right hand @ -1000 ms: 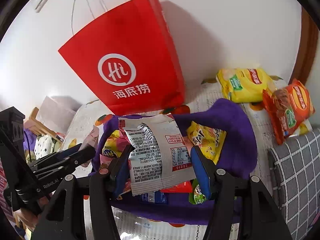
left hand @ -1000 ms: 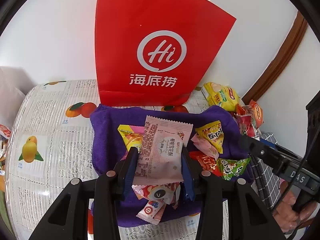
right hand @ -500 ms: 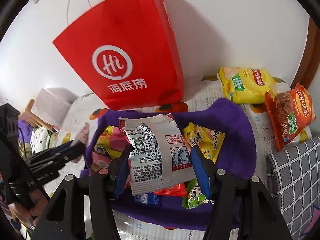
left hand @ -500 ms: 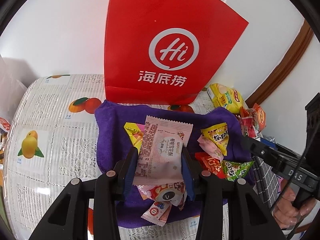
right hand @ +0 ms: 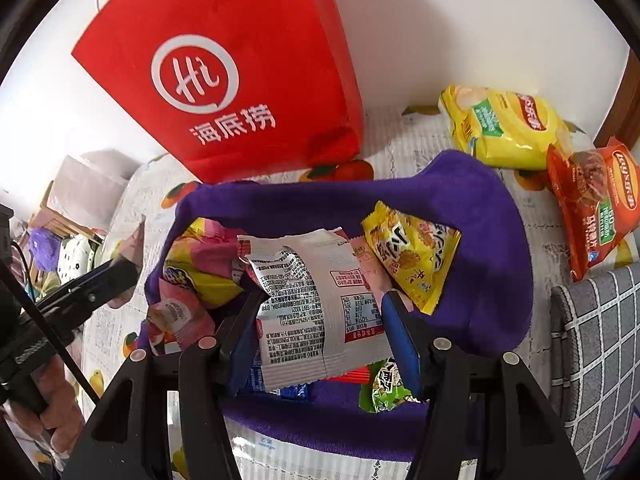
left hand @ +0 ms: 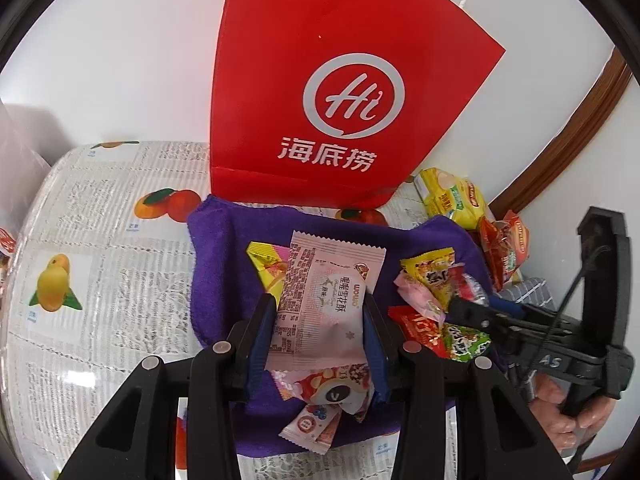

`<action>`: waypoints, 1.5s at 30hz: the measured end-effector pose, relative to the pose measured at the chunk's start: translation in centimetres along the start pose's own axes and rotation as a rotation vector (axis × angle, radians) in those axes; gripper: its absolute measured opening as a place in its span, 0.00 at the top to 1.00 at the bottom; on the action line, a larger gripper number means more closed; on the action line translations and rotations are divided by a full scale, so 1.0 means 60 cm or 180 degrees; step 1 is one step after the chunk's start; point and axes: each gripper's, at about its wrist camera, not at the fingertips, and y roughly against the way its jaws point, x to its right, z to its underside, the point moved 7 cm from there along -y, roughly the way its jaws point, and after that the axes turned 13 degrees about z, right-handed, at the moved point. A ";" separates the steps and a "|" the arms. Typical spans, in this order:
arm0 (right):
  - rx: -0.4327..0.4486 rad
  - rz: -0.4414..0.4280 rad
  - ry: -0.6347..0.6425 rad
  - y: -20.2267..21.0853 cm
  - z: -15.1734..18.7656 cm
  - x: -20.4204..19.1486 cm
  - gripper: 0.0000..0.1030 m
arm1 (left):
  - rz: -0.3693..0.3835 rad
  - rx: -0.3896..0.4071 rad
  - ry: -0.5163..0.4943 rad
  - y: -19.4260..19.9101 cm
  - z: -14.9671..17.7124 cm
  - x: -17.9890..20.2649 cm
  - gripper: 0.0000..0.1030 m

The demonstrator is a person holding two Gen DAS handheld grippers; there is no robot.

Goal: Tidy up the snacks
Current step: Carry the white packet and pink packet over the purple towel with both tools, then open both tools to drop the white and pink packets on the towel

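The left gripper [left hand: 320, 316] is closed on a pale pink snack packet [left hand: 328, 292], with its blue pads pressing the two long sides of the packet. The packet stands almost upright between the fingers, above the purple towel [left hand: 224, 248] that lies on the table. The right gripper [right hand: 320, 312] holds in the same way a white and silver snack packet [right hand: 316, 300], which is a little crumpled at its top, and this packet is also over the purple towel. On the towel lie many small snacks: a yellow packet [right hand: 412, 252] just beside the right gripper, a green packet [right hand: 380, 388] under it near the front edge, and a pink and yellow packet [right hand: 196, 264] on the left side. Behind the towel a red paper bag [left hand: 340, 92] with a white round logo stands upright against the white wall, touching the back edge of the towel. A yellow chips bag [right hand: 504, 128] and an orange chips bag [right hand: 592, 204] lie on the table to the right of the towel, near each other. The table has a cloth [left hand: 100, 248] with printed fruits. A hand [left hand: 568, 412] is visible on the handle of the right gripper.
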 end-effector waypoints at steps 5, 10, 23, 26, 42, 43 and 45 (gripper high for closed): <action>-0.0076 0.0056 -0.0020 -0.019 0.003 0.001 0.43 | 0.0212 -0.0011 0.0022 -0.006 0.003 0.016 0.61; -0.0151 0.0039 -0.0027 -0.028 0.006 0.001 0.42 | 0.0227 -0.0009 -0.0023 -0.012 0.007 0.026 0.61; 0.0169 -0.0029 0.0066 0.036 0.000 -0.006 0.39 | 0.0288 -0.0027 0.0036 -0.020 0.010 0.024 0.61; 0.0225 -0.0030 0.0060 0.047 -0.001 -0.003 0.39 | 0.0266 -0.0050 0.0026 -0.023 0.012 0.025 0.61; 0.0316 0.0027 -0.0017 0.070 -0.007 0.015 0.36 | 0.0157 -0.0170 -0.0075 -0.052 0.028 0.035 0.61; 0.0322 0.0032 0.0006 0.072 -0.007 0.014 0.36 | 0.0159 -0.0175 -0.0087 -0.053 0.029 0.036 0.61; 0.0327 0.0036 0.0044 0.073 -0.006 0.012 0.36 | 0.0165 -0.0195 -0.0112 -0.057 0.031 0.040 0.61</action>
